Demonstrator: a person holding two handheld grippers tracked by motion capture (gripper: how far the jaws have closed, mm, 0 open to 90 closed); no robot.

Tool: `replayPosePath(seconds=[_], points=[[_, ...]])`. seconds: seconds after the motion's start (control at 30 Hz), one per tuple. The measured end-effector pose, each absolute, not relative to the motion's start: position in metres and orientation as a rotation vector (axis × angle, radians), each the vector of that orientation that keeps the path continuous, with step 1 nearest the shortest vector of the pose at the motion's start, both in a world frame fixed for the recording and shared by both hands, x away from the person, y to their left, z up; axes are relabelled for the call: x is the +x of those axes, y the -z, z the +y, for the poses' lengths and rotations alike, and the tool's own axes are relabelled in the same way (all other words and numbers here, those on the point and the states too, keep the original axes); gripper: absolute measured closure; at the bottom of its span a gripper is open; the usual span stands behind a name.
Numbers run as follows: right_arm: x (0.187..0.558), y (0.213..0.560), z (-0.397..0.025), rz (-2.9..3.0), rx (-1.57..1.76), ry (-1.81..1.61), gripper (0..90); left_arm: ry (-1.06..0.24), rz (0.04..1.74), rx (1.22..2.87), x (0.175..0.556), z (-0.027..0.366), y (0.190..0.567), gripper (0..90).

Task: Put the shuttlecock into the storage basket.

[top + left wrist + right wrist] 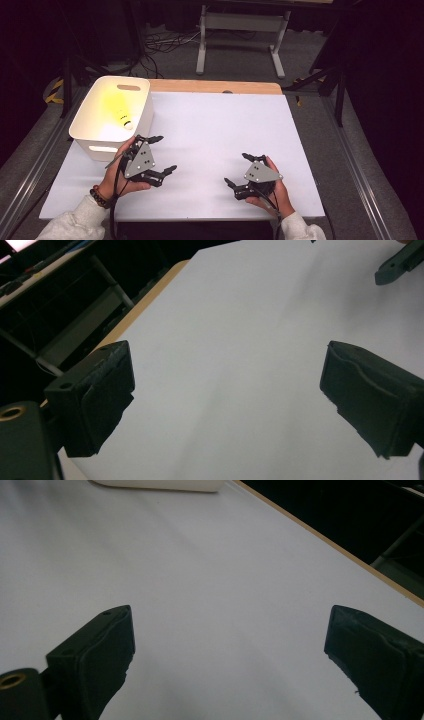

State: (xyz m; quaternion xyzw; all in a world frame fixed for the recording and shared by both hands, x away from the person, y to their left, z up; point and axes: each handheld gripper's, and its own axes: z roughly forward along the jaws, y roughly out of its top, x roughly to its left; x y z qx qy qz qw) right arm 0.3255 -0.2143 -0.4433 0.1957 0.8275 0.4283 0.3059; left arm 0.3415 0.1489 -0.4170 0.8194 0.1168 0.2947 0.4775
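Resting low over the white tabletop sheet, both grippers sit near the person's edge with their jaws spread wide and nothing between them. The left gripper is held just beside the near right corner of a white plastic bin, its upper jaw tip close to the bin's wall but apart from it. The right gripper hovers well to the right, with open sheet all round it. Inside the bin lies a yellow bottle-like object with a white cap, tilted, the cap toward the bin's near right side; what it is exactly cannot be told.

Between the two grippers the sheet is bare, and the whole far and right part of it is open as well. A strip of bare wood shows along the table's far edge, beyond the sheet.

From the left gripper view, its own gripper frames clear white sheet, with the wooden edge running past the left jaw. From the right gripper view, its gripper likewise frames bare sheet; the bin's base sits far ahead, and the wooden edge runs down the right.
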Motion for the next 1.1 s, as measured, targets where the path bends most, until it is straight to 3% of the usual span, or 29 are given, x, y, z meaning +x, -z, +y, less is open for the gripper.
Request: replayPosePath(seconds=[1.1], points=[[0.323,0.443,-0.213,2.190,0.509,-1.140,6.5,-0.698,0.419,2.036,0.327,0.175,0.461,8.4]])
